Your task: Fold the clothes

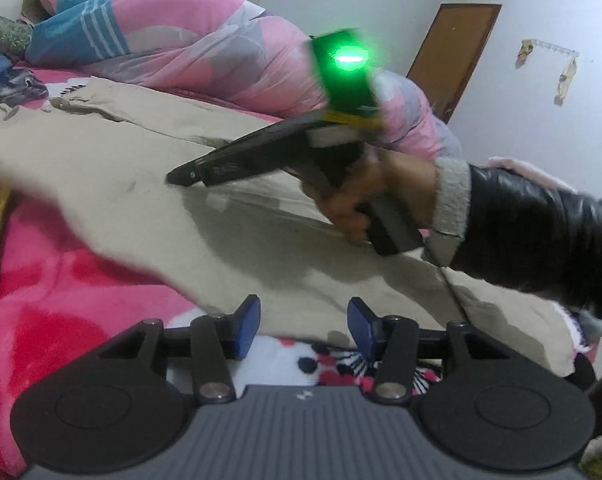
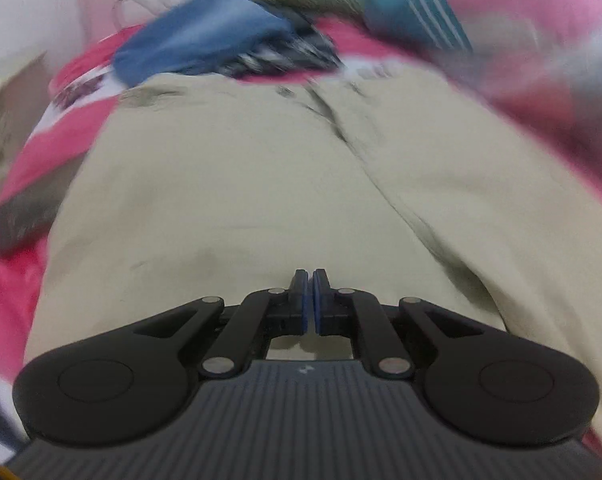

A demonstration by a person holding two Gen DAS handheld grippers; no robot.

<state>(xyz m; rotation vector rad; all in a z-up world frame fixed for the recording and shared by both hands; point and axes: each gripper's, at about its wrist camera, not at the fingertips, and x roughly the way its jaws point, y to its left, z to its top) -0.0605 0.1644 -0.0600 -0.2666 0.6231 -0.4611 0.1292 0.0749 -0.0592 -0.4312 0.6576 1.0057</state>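
Beige trousers [image 1: 113, 168] lie spread across a pink blanket [image 1: 61, 312], waistband at the far end [image 2: 325, 92]. My left gripper [image 1: 304, 312] is open just above the trousers' near edge, with nothing between its blue pads [image 1: 247, 320]. A hand in a black sleeve [image 1: 533, 224] holds my right gripper [image 1: 181, 176] low over the middle of the trousers, pointing left. In the right wrist view, which is motion-blurred, the right gripper [image 2: 311, 280] is shut over the beige cloth with no fabric visibly pinched.
A bunched pink and blue quilt [image 1: 205, 44] lies behind the trousers. Folded blue jeans [image 2: 205, 44] and a dark patterned cloth [image 2: 285, 56] sit beyond the waistband. A dark flat object [image 2: 25, 216] lies on the blanket at the left. A brown door [image 1: 457, 52] is on the far wall.
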